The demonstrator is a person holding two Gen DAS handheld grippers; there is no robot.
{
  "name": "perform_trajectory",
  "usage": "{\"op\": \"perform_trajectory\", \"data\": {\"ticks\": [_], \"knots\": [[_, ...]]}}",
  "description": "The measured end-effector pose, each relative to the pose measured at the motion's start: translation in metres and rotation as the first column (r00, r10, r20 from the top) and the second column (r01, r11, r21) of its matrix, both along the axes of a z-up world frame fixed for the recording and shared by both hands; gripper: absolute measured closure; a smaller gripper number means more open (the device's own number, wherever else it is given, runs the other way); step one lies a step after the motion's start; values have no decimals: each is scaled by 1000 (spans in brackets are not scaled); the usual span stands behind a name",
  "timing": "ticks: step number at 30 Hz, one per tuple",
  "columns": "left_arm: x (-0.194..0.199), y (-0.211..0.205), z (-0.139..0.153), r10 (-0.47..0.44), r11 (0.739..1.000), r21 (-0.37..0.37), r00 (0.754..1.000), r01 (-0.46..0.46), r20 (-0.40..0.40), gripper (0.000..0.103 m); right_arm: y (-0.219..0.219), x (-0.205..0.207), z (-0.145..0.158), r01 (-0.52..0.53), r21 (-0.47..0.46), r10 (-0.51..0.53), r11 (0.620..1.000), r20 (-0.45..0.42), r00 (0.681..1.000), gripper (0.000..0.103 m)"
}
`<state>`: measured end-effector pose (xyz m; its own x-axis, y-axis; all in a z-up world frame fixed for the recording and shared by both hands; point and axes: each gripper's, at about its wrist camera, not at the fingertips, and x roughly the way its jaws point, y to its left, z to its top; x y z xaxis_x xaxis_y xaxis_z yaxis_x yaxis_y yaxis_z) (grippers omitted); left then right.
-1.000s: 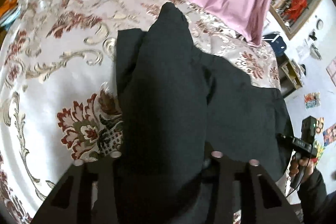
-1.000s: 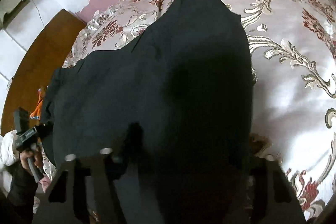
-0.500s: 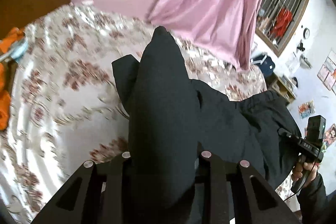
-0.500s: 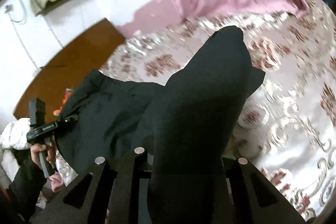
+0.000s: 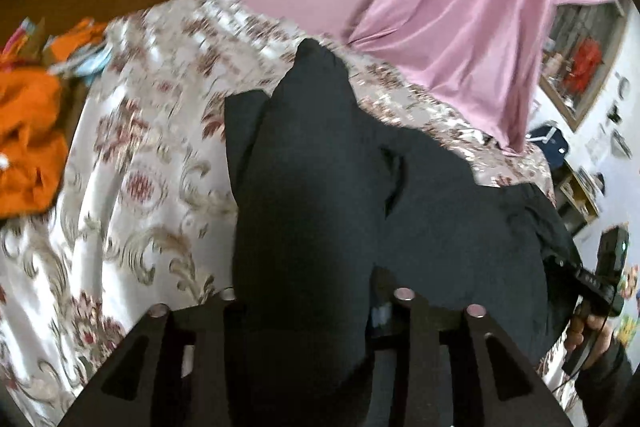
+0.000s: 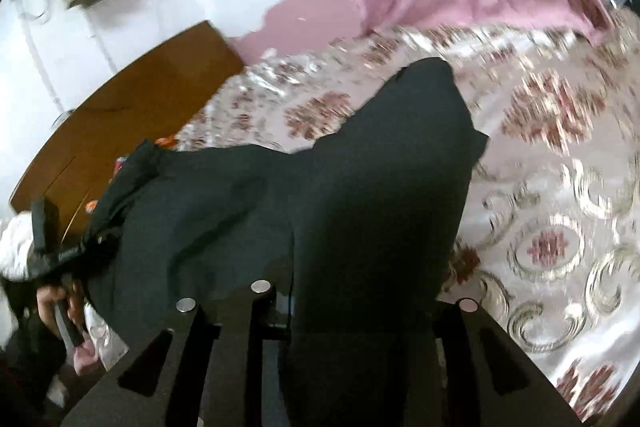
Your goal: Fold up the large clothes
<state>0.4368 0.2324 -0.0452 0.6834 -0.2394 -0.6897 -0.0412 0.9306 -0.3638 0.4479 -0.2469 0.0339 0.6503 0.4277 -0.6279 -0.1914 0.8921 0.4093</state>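
A large black garment (image 5: 320,187) hangs stretched over a bed with a floral satin cover (image 5: 132,187). My left gripper (image 5: 312,303) is shut on one end of it; the cloth drapes over the jaws and hides the fingertips. My right gripper (image 6: 360,299) is shut on the other end of the black garment (image 6: 360,195), also draped over the jaws. The far part of the garment trails down to the bed cover (image 6: 560,187). Each view shows the other gripper at the garment's edge: the right gripper (image 5: 600,283) and the left gripper (image 6: 52,247).
A pink curtain (image 5: 480,27) hangs behind the bed. A wooden headboard (image 6: 132,115) stands at the bed's end. Orange clothes (image 5: 28,131) lie at the bed's left side. A window and shelves (image 5: 576,67) are at the far right.
Both grippers have lifted the black garment higher above the bed; the views have tilted up, showing more wall, curtain and headboard. The grips on the cloth are unchanged.
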Motion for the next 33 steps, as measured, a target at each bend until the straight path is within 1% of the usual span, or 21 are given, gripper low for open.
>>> {"op": "perform_trajectory", "data": {"ticks": [1,3,4,5,6,7,8,10,11,12,14,17,21,24,29,33], "knots": [[0,2,-3,10,1000,-12,1000,-10,-10,58,-3,2,-7,20,-4,-20,1000,-25,999,76],[-1,6,-9,36,999,-37,999,-37,-23,44,-6,3,-16,38,-23,-39,999,-55,998,70],[-2,8,-9,55,997,-47,998,-57,-34,41,-8,2,-19,47,-40,-49,998,-73,996,67],[-2,9,-9,68,996,-53,997,-71,-46,34,-7,3,-21,55,-57,-60,997,-88,994,59],[-2,10,-9,89,994,-50,994,-92,-66,23,-8,5,-23,63,-74,-71,995,-103,992,51],[-2,10,-9,110,993,-40,990,-114,-87,18,-9,4,-25,73,-92,-84,993,-117,990,47],[-3,11,-9,145,989,-20,983,-148,-116,15,-11,3,-27,86,-110,-100,990,-124,987,43],[-8,12,-7,171,985,-12,977,-173,-128,14,-14,1,-30,114,-151,-133,982,-125,983,29],[-11,12,-5,176,984,-1,975,-178,-132,11,-15,-2,-29,140,-185,-162,973,-110,981,20],[-16,10,-2,187,982,24,973,-185,-133,6,-17,-4,-26,161,-210,-183,964,-90,979,17],[-22,8,3,201,979,62,973,-195,-116,2,-19,-12,-16,195,-237,-211,952,-43,977,15],[-40,0,19,202,975,102,978,-196,-56,1,-20,-23,-1,202,-237,-210,950,-11,978,12],[-66,-13,41,196,974,111,981,-196,10,0,-14,-43,24,203,-250,-193,947,61,979,10],[-87,-25,58,187,974,116,980,-193,62,0,-7,-63,38,205,-232,-184,951,110,977,9],[-119,-50,81,145,977,139,981,-164,132,0,9,-103,63,164,-221,-122,961,191,974,8],[-152,-69,98,138,973,153,969,-171,207,0,20,-132,82,145,-224,-86,964,252,964,7]]}}
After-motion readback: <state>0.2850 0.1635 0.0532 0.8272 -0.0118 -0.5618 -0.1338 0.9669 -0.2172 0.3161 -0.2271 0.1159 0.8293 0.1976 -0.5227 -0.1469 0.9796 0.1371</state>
